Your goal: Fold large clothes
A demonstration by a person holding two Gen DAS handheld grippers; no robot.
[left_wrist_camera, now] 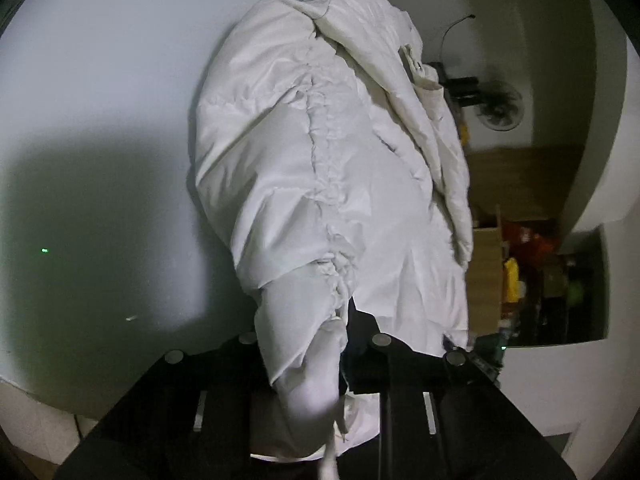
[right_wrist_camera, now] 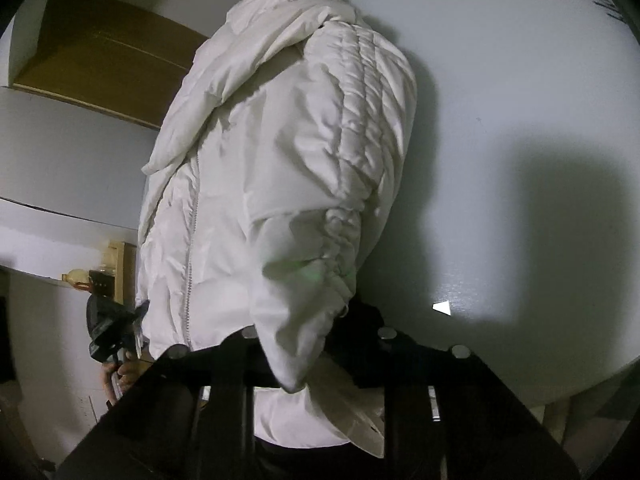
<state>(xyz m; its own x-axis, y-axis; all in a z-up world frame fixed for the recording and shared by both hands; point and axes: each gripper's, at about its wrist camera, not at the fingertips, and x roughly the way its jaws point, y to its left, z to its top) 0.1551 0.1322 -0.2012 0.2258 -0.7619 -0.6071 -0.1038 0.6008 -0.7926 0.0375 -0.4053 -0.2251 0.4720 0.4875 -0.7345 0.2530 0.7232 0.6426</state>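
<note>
A white puffer jacket hangs lifted beside the pale table; its gathered side seam runs down into my left gripper, which is shut on the jacket's bottom edge. In the right wrist view the same jacket shows its zipper and ruched sleeve. My right gripper is shut on the jacket's sleeve end. The left gripper shows at the jacket's lower left corner, held by a hand. The fingertips are hidden by fabric.
The pale table fills the right of the right wrist view, with a small white scrap on it. A wall fan, wooden shelving and colourful clutter are behind the jacket.
</note>
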